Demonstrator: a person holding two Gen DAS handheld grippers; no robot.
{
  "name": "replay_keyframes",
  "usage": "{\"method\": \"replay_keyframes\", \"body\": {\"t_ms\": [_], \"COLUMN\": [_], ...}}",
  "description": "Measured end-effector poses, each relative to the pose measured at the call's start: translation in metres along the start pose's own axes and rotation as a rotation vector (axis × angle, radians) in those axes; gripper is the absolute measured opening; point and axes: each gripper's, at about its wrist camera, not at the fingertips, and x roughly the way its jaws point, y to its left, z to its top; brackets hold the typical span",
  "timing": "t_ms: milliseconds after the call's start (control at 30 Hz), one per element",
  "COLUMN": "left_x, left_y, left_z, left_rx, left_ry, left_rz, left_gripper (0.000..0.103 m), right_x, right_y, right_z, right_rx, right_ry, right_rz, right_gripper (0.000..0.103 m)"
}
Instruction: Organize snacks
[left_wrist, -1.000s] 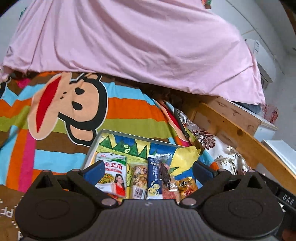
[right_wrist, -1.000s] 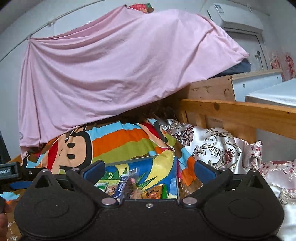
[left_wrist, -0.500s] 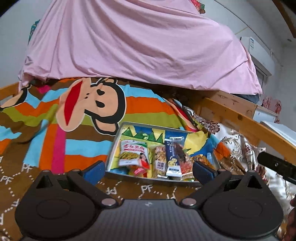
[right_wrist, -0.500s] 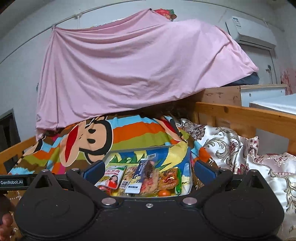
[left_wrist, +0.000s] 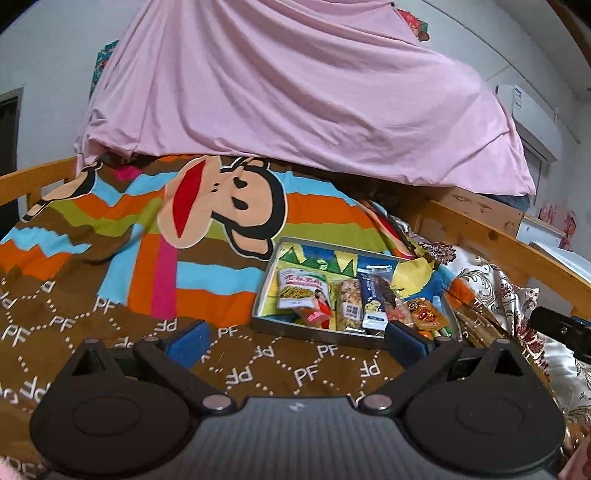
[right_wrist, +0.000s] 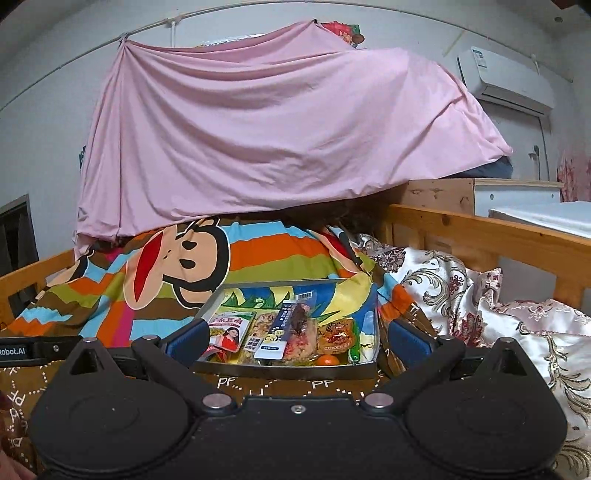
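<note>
Snacks lie packed in a metal tray at lower centre, on the monkey-print blanket. Both the left gripper and right gripper hang spread wide, empty, short of it. Sorting looks nearly finished; next likely means nudging the dark blue packet straight.

Both grippers have drawn back from the snack tray. In the left wrist view the tray, formerly framed between the jaws, now lies farther off and to the right, with more brown blanket exposed before it. In the right wrist view the tray is seen whole.
</note>
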Motion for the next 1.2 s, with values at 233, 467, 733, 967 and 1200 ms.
{"method": "replay_keyframes", "body": {"t_ms": [233, 467, 733, 967, 1200], "left_x": [-0.008, -0.013, -0.016, -0.011, 0.0], "left_y": [0.006, 0.005, 0.002, 0.0, -0.004], "left_z": [-0.009, -0.017, -0.023, -0.028, -0.036], "left_rx": [-0.005, 0.012, 0.033, 0.045, 0.068], "left_ry": [0.012, 0.022, 0.038, 0.077, 0.155], "left_rz": [0.008, 0.005, 0.01, 0.031, 0.06], "left_gripper": [0.102, 0.102, 0.102, 0.103, 0.102], "right_x": [-0.009, -0.015, -0.017, -0.01, 0.002], "right_y": [0.01, 0.014, 0.017, 0.022, 0.025], "right_z": [-0.005, -0.007, -0.01, -0.015, -0.022], "right_rx": [-0.034, -0.048, -0.047, -0.07, -0.092], "right_ry": [-0.001, 0.004, 0.028, 0.087, 0.169], "right_rz": [-0.004, -0.02, -0.028, -0.036, -0.043], "right_gripper": [0.102, 0.102, 0.102, 0.102, 0.102]}}
